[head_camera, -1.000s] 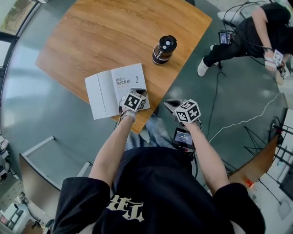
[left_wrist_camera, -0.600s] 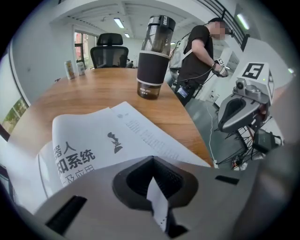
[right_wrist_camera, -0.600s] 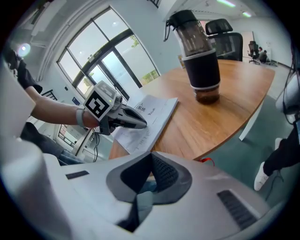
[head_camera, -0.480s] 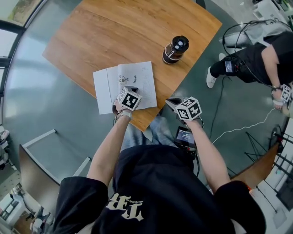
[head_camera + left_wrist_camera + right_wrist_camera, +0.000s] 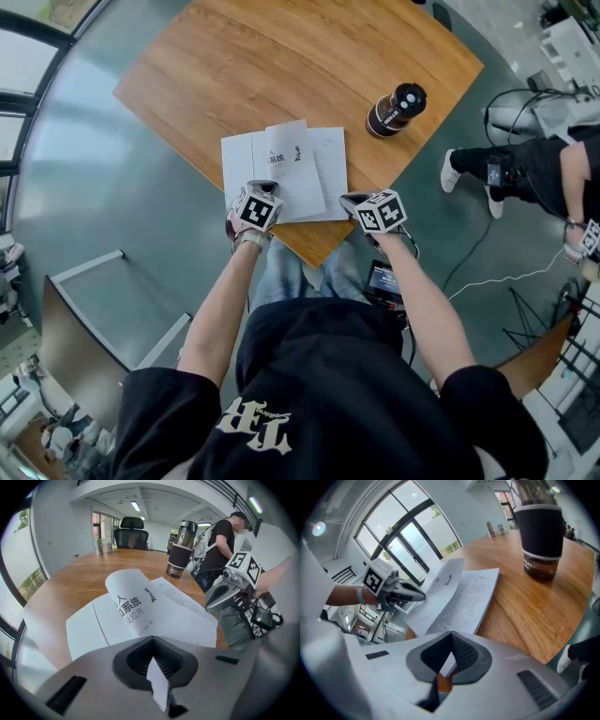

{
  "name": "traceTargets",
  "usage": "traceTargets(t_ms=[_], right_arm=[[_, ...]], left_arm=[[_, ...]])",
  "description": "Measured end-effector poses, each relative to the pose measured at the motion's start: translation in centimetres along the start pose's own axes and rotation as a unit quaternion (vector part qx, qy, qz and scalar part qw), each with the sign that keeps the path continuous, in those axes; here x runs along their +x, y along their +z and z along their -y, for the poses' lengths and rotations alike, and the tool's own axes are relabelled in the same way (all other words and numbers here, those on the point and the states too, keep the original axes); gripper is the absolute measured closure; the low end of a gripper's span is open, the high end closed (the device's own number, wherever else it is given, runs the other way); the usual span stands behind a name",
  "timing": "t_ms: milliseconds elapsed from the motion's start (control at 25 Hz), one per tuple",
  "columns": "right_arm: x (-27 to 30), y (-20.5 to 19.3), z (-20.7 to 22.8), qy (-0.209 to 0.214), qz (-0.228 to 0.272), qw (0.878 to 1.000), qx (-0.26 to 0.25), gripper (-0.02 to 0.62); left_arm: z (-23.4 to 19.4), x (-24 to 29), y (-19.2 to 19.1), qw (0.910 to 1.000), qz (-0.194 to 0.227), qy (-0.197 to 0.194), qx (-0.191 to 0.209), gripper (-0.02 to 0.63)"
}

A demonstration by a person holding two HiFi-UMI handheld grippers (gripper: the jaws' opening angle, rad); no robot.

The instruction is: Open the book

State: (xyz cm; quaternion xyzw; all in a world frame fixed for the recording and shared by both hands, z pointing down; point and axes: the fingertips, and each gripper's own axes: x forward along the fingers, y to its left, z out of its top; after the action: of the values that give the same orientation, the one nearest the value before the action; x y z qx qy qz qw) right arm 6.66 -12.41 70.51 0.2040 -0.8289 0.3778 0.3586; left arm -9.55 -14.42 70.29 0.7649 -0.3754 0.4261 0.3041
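The main risk is a tear. The left tool (image 5: 265, 190) is clenched on the near edge of a single thin title page (image 5: 129, 597), and a pull that runs upward or outruns the spine would likely crease or rip that sheet at the pinch. Letting go too soon is the other hazard: the page stands arched in mid-turn and could flop back over the text. The book (image 5: 328, 178) lies on the wooden counter (image 5: 281, 66) close to its near edge, so a sideways drag might slide it toward the drop. The right tool (image 5: 349, 200) sits just beside the book's near right corner with its jaws drawn together. A sliver of white shows in the hollow behind them, and I cannot tell whether it nips that corner or only hovers there, so it may give no anchoring. A dark lidded tumbler (image 5: 397, 108) stands well apart and seems safe. The book is a slim white paperback, already spread. Its cover lies flat to the left, and a printed text page lies open on the right.
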Motion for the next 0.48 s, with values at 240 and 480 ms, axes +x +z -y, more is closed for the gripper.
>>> traceTargets(t_ms=[240,480], right_arm=[[4.3,3.3,-1.5,0.04,0.003,0.998,0.051,0.606],[7.8,6.2,-7.6,0.103,-0.001,0.995,0.006,0.606]], left_arm=[[-1.5,-1.4,-1.5,0.9999,0.006,-0.004,-0.014,0.6],[-4.5,-4.0,-3.4,0.9994,0.019,0.006,-0.029,0.6]])
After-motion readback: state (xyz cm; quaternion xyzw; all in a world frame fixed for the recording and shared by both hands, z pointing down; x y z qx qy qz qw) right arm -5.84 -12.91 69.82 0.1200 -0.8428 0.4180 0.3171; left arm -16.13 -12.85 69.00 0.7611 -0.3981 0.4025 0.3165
